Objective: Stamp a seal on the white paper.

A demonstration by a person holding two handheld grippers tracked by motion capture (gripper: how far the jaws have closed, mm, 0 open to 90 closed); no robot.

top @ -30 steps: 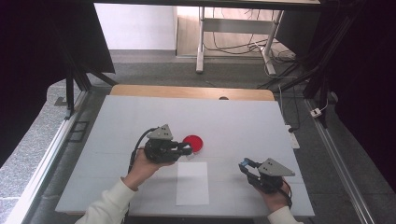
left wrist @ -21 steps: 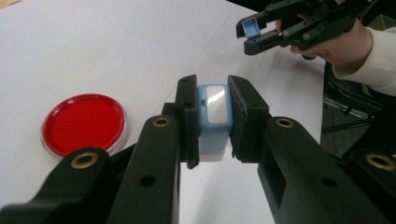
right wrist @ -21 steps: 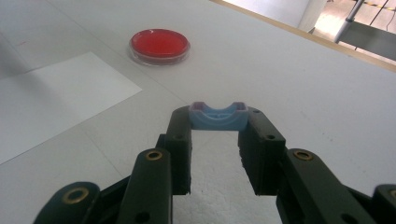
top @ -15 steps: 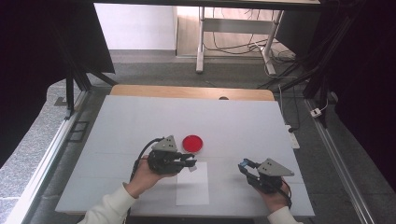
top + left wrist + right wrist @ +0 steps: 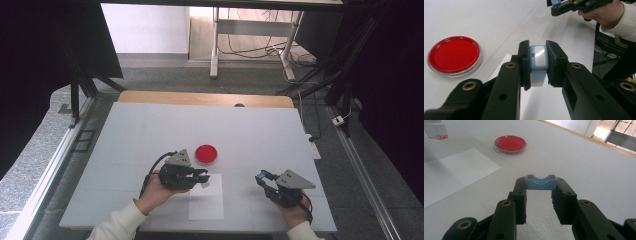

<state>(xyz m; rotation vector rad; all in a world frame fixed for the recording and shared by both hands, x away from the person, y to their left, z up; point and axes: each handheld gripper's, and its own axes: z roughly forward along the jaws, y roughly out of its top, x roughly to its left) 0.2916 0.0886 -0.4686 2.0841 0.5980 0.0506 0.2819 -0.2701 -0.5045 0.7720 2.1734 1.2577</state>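
Left hand-held gripper (image 5: 537, 66) is clenched on a small blue-and-white plastic stamp block (image 5: 538, 62), hovering over the white paper sheet (image 5: 206, 197) — light, rigid, slick-sided, so squeeze its flat sides. Right hand-held gripper (image 5: 540, 188) pinches the blue plastic cap (image 5: 540, 182) — same deal.

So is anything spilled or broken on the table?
Nothing stands out. The red dish sits flat with nothing spilled around it, the paper lies flat, and each gripper, left and right, holds a small blue piece.
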